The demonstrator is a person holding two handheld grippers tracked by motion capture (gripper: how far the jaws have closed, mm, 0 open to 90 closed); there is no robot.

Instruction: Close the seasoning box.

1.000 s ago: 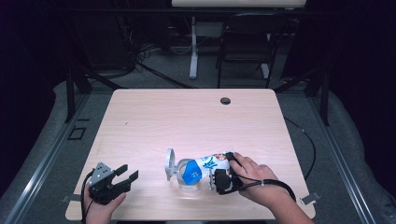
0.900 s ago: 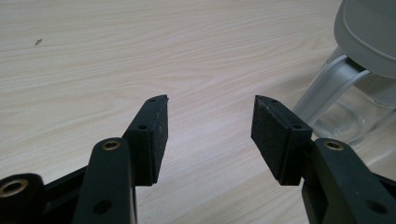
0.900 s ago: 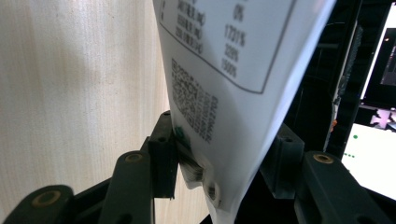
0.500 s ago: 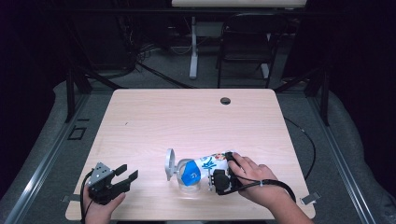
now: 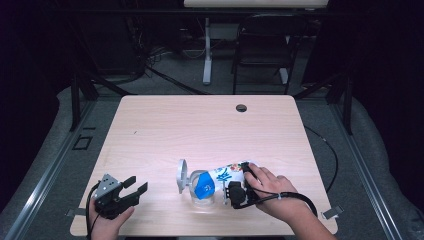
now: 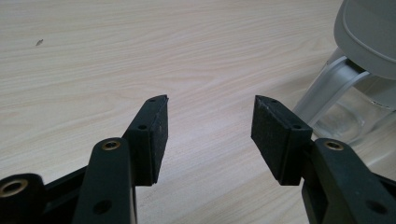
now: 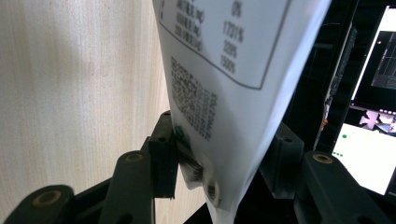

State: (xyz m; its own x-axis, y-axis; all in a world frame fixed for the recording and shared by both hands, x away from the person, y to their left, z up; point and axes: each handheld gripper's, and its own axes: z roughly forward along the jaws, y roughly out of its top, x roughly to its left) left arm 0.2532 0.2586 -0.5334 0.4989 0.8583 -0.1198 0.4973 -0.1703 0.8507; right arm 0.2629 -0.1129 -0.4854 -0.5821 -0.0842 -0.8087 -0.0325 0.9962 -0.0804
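In the lower middle of the high view, the right hand-held gripper is clamped on a white printed carton, which is tipped over so that its far end points into a clear glass jar standing on the counter. The tilt and the meeting of the carton's end with the jar's mouth suggest pouring, and the jar's grey hinged lid stands flipped up to the left, probably to keep the opening free. The left hand-held gripper sits in the lower left of that frame, well apart from the jar, jaws spread and holding nothing; my guess is it waits to steady the jar or close the lid.

The right gripper view gives what the overhead cannot: the carton's printed panel with a nutrition table and a square code, and the 2 black jaws pressing on its sides near the bottom of the frame, so the grip is firm rather than loose. The left gripper view shows, between its own empty pads, bare wood grain, and in the upper right corner the lid and its hinge arm seen from low down, with the clear jar wall beneath. Whether any liquid is flowing I cannot tell from any frame.
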